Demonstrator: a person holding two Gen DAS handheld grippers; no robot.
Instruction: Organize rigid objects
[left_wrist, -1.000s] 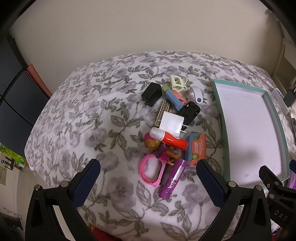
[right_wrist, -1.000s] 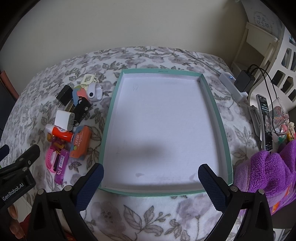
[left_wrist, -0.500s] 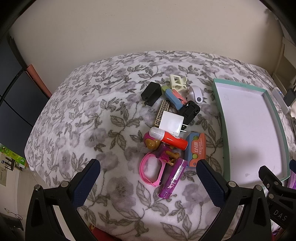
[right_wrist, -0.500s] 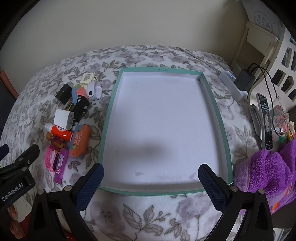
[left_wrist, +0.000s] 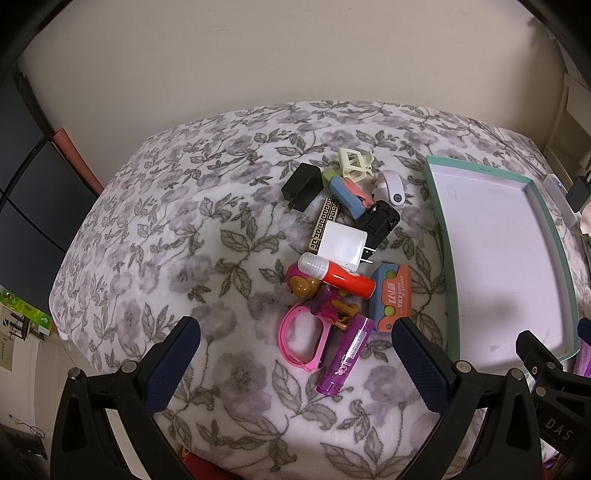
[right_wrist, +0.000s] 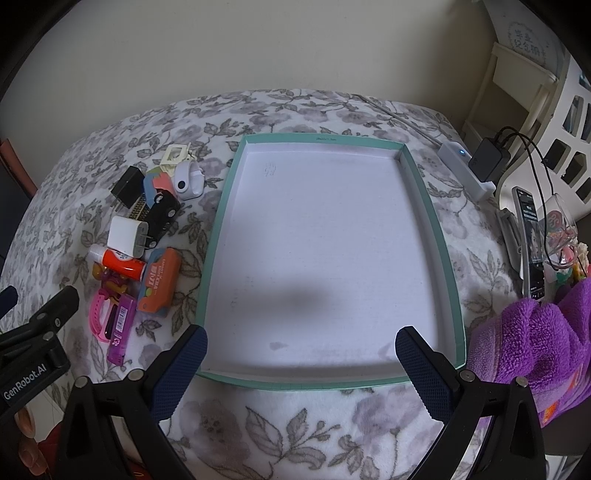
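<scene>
Little has been shifted since the earlier frames: both views have drifted only slightly, and the pile of small objects is seen where it was. Both grippers are held above a bed covered by a white blanket (left_wrist: 177, 236) printed with grey flowers and leaves.

From the left wrist, the left gripper (left_wrist: 295, 354) is seen with its two dark blue padded fingers spread wide apart, nothing between them. Just beyond them the clutter is heaped together: a translucent purple lighter (left_wrist: 345, 356) nearest, touching a pink plastic wristband (left_wrist: 295, 339), then a red glue stick with a white cap (left_wrist: 334, 277) laid across a brown and magenta toy. An orange and blue carrot-knife toy (left_wrist: 391, 299) lies just beside the stick. Behind these a white cube charger (left_wrist: 343, 243), a black charger (left_wrist: 301, 186), a black clip, a blue and pink eraser, a cream hair claw (left_wrist: 354, 162) and a white oval gadget (left_wrist: 391, 186) are packed close.

From the right wrist, the right gripper (right_wrist: 301, 354) is likewise shown with its fingers wide apart and empty, poised over the near edge of a shallow teal-rimmed white tray (right_wrist: 221, 206), which holds nothing. The pile lies just left of the tray. A purple towel (right_wrist: 532, 343) is bunched at the right.
</scene>
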